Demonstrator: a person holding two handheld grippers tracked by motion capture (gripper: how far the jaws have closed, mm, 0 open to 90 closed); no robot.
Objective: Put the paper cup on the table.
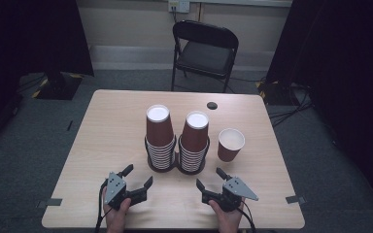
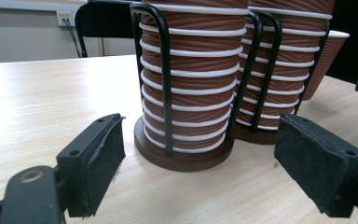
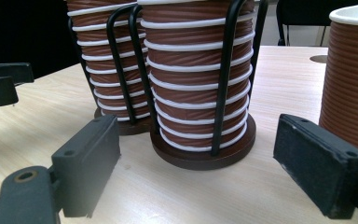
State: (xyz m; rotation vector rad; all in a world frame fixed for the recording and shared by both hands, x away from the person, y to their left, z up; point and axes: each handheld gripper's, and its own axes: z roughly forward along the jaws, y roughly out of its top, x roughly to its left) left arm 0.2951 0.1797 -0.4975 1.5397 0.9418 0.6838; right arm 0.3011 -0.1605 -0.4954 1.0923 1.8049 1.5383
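Two stacks of brown ribbed paper cups stand upside down in black wire holders at the table's middle: the left stack [image 1: 159,136] [image 2: 191,79] [image 3: 107,70] and the right stack [image 1: 194,141] [image 2: 284,70] [image 3: 196,79]. A single upright cup [image 1: 230,144] [image 3: 354,84] stands just right of them. My left gripper [image 1: 138,175] [image 2: 198,163] rests open on the table in front of the left stack. In front of the right stack lies my right gripper [image 1: 210,178] [image 3: 193,158], jaws apart. Nothing sits between either pair of jaws.
The wooden table [image 1: 116,121] has a dark cable hole [image 1: 212,105] near its far edge. A black folding chair [image 1: 205,51] stands behind it. Dark curtains hang at both sides, and cables lie on the carpet at the right.
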